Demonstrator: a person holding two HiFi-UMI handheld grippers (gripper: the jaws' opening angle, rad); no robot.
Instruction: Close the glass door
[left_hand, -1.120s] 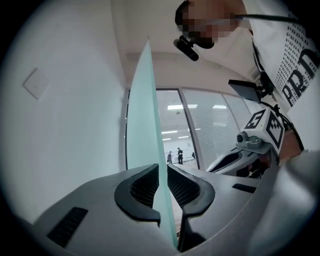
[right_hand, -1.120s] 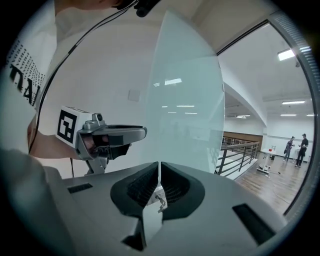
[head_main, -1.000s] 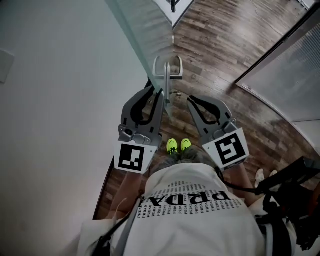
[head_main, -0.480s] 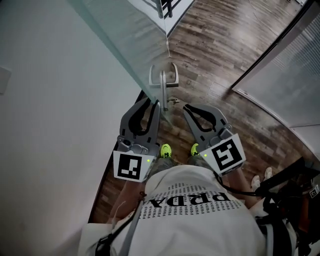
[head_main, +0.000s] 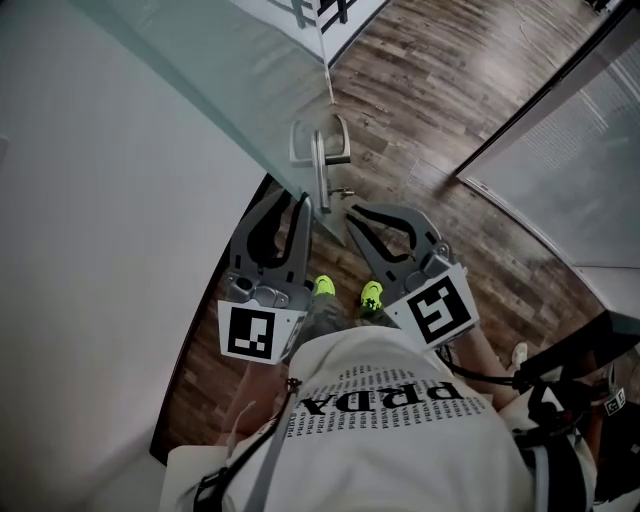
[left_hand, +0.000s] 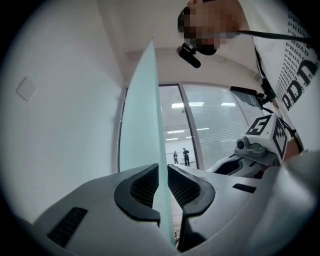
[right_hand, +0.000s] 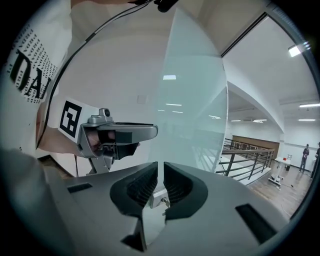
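My white shirt with black lettering (head_main: 400, 420) is nearest to me, hanging short of the door's free edge in the head view. My yellow-green shoes (head_main: 371, 294) stand on the dark wood-plank floor (head_main: 430, 110), also on my side of that edge.

The tall pale-green glass door (left_hand: 142, 115) stands upright with its free vertical edge turned toward me. The left gripper (head_main: 302, 203) meets that edge head-on. The pane runs between its jaws and both ribbed pads bear on the glass, so this gripper is pinching the door.

The right gripper (head_main: 350, 212) sits just beside it, to the right of the same edge. Its jaws are drawn nearly together, leaving a narrow slit. The door edge and a small metal lock fitting (right_hand: 158, 200) line up with that slit. I cannot tell whether the pads press on either.

Just beyond both gripper tips, the brushed-metal lever handle (head_main: 322, 150) is mounted on the door near its edge. A plain white wall (head_main: 100, 250) runs along the door's left side. Far past the door are a metal railing (right_hand: 245, 155), a grey slatted shutter (left_hand: 220, 130) and two distant standing people (left_hand: 180, 156).
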